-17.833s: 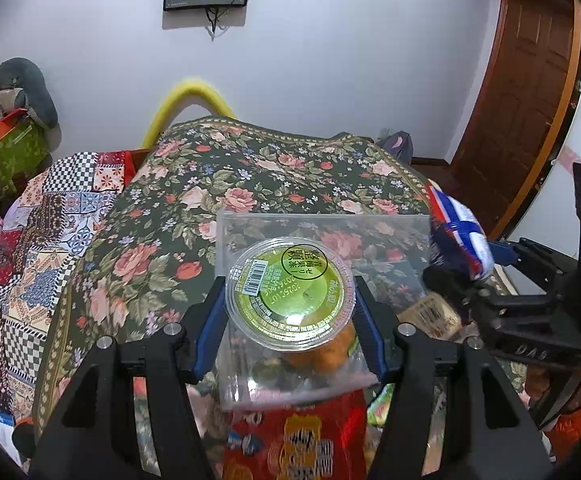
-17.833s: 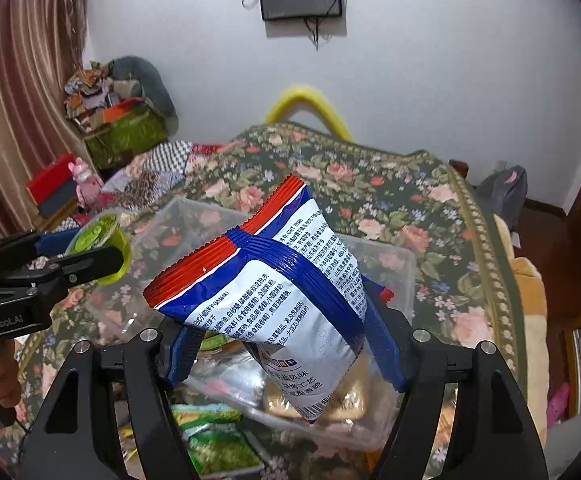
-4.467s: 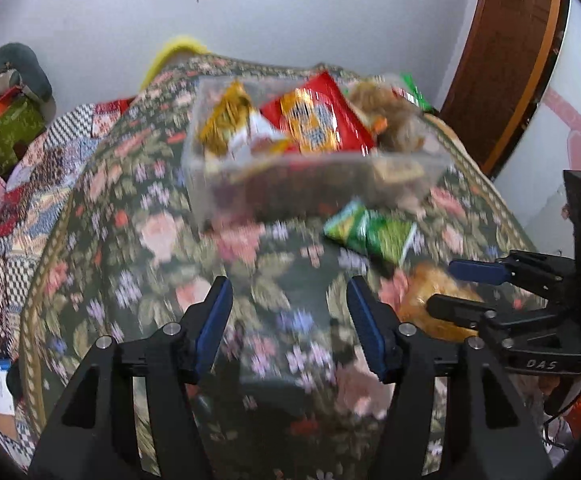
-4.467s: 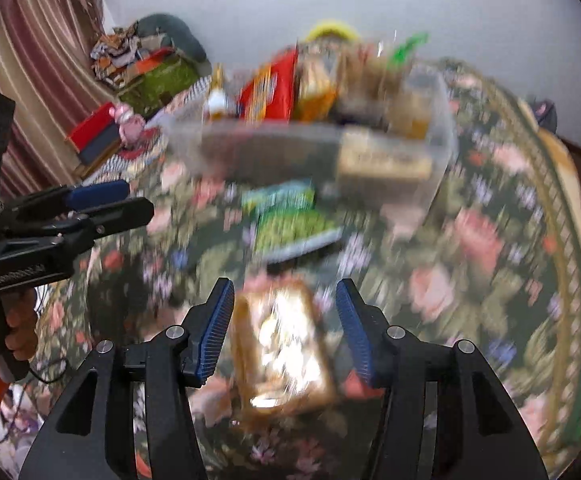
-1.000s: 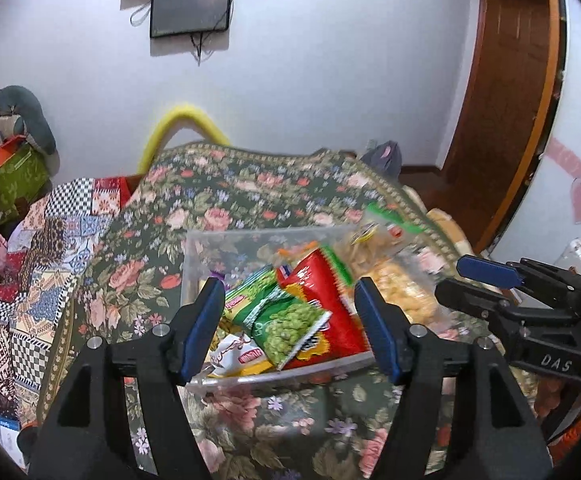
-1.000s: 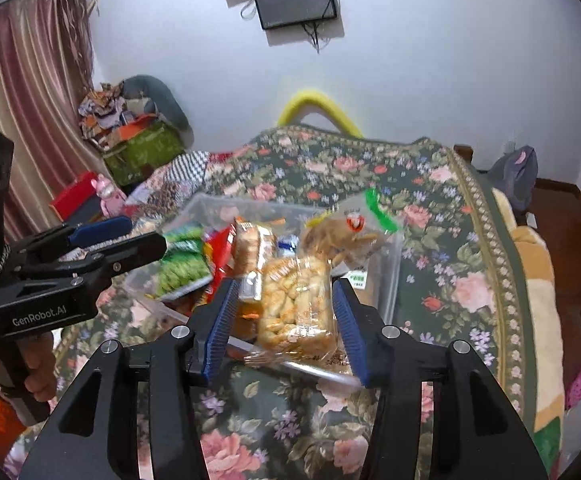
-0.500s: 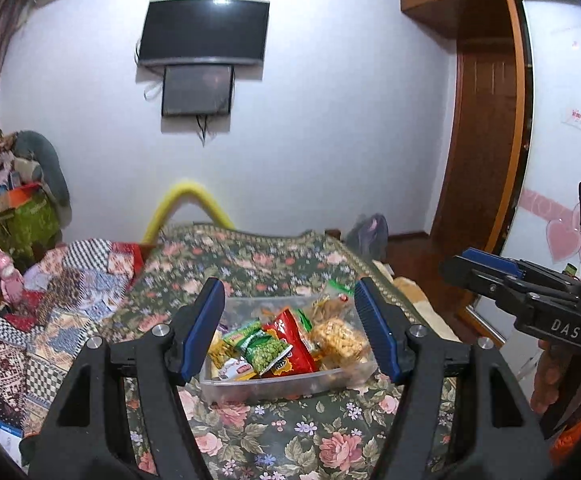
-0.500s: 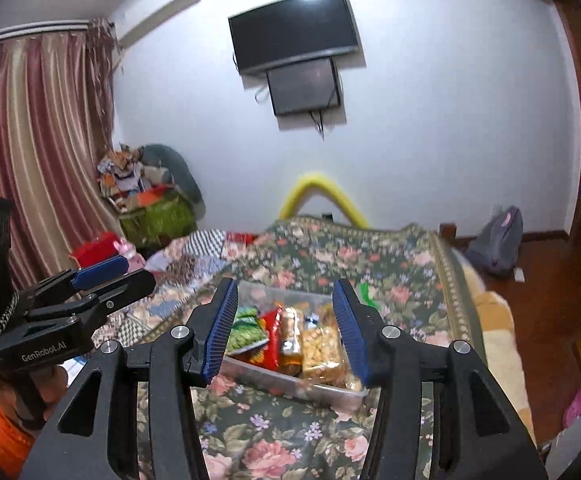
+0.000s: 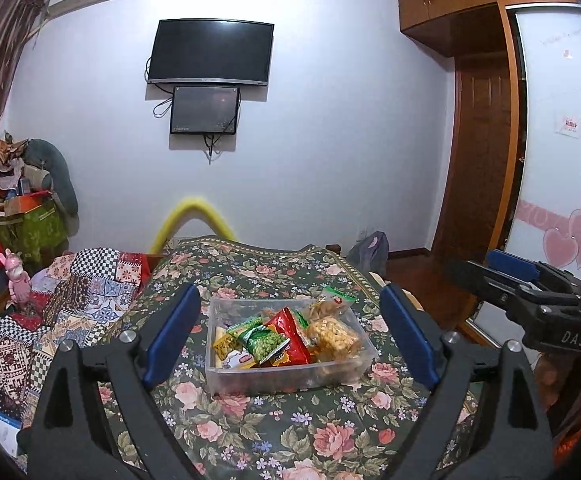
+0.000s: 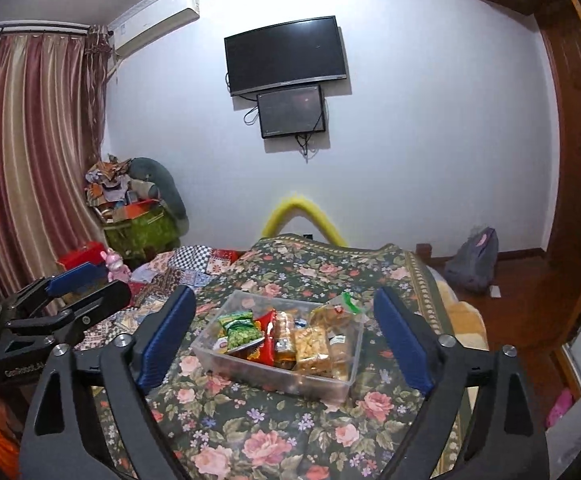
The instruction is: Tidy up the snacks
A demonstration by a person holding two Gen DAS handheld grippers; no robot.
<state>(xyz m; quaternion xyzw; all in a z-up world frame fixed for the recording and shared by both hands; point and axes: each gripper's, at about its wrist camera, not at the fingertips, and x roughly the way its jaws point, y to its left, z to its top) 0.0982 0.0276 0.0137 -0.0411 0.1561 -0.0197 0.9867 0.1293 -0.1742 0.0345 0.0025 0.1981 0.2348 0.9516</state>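
Note:
A clear plastic bin (image 9: 348, 366) full of snack packets sits on the floral bedspread (image 9: 290, 432). Inside it are green pea packets (image 9: 262, 340), a red chip bag (image 9: 290, 340) and a bag of golden crackers (image 9: 330, 334). The bin also shows in the right wrist view (image 10: 302, 384). My left gripper (image 9: 290, 336) is open and empty, held high and well back from the bin. My right gripper (image 10: 282, 340) is open and empty too, also raised and back. Each gripper shows in the other's view, the right one (image 9: 502, 276) and the left one (image 10: 78, 292).
A patchwork quilt (image 9: 50, 312) lies left of the floral spread. A yellow arch (image 9: 194, 220) stands at the bed's far end. Two screens (image 9: 210, 80) hang on the wall. Piled clutter (image 10: 138, 216) is at the left, a wooden door (image 9: 478, 160) and a backpack (image 10: 474, 260) at the right.
Both grippers have pulled up and back from the bin, so it looks smaller and more of the room shows. Both stay open and empty.

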